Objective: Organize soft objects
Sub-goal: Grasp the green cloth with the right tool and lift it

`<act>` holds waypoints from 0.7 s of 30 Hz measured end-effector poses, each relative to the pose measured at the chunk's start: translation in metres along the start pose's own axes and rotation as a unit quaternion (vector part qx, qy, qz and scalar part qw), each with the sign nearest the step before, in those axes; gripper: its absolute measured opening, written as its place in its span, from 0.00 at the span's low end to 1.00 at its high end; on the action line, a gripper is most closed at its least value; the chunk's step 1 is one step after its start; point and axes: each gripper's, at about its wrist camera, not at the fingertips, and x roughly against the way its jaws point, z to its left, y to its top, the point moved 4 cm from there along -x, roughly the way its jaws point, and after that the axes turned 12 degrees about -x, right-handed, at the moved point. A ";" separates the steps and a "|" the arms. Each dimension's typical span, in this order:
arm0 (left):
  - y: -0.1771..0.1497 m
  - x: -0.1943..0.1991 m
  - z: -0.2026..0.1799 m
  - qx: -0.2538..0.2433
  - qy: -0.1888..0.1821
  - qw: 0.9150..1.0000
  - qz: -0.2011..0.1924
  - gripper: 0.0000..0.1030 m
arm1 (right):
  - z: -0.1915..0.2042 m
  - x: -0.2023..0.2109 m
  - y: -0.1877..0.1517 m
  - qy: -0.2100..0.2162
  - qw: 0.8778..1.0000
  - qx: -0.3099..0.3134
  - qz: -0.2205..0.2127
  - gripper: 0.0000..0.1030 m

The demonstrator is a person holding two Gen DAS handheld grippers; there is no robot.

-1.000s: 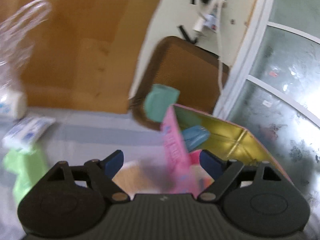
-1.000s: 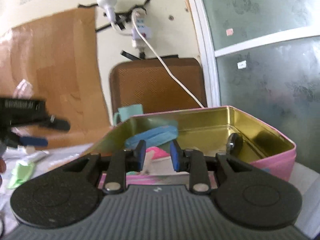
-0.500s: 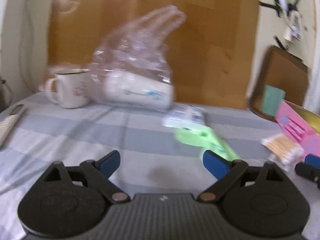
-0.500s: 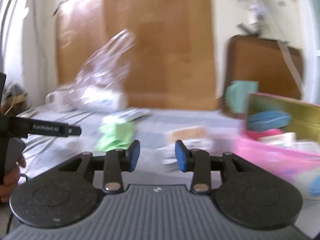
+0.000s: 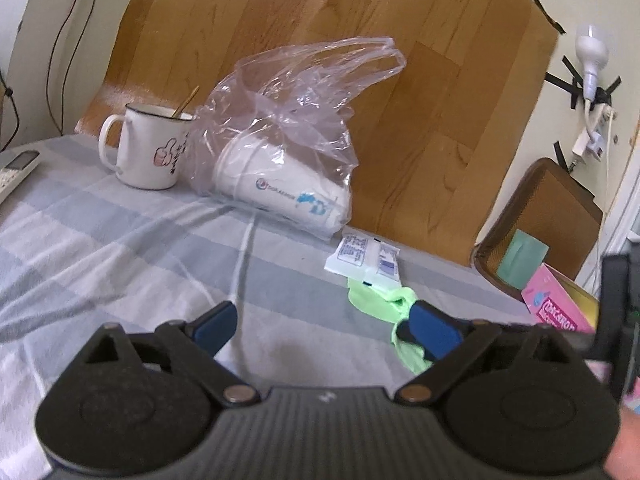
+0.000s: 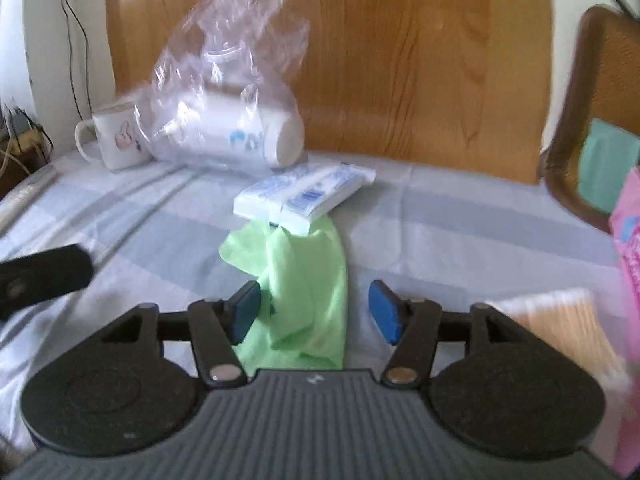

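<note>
Right wrist view: green cloth [image 6: 304,284] lies crumpled on the striped sheet [image 6: 440,220], straight ahead of the right gripper [image 6: 316,312].
Cloth, place: its near part sits between the two blue pads [image 6: 246,310]; its far end is tucked under the white packets [image 6: 304,194].
Cloth, handling: likely light, limp and easy to bunch; it should sag and trail when lifted, and may drag the packets with it.
Where to grip: the thick folded ridge in the middle of the near part looks best, since a single thin edge could slip out.
Right gripper: jaws partly apart and closing, cloth between them, pads not pressing on it.
Left gripper [image 5: 324,326]: jaws wide and opening, only bare sheet between them; the cloth [image 5: 380,300] lies just past its right pad.
Packets: flat, light, probably slick wrappers; they lie just in front of the plastic bag [image 6: 224,92].
Bag: clear, thin, holding a white roll-like item [image 5: 280,190]; beside it stands a mug [image 5: 148,146].
Pink tin [image 5: 560,304]: at the right edge, well apart from the bag; likely the place for soft things.
Risk: pulling the cloth straight up could flip the packets.
</note>
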 end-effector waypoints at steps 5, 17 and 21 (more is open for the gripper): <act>0.000 0.000 0.001 0.004 -0.003 1.000 0.001 0.95 | 0.006 0.010 -0.006 0.007 1.000 0.015 -0.005 0.08; 0.000 0.000 0.001 0.004 -0.002 1.000 0.002 0.97 | -0.004 0.112 -0.067 0.102 0.995 0.014 -0.010 0.07; 0.000 0.000 0.000 0.000 0.000 1.000 0.004 0.97 | -0.008 0.162 -0.082 0.188 0.981 -0.005 -0.041 0.07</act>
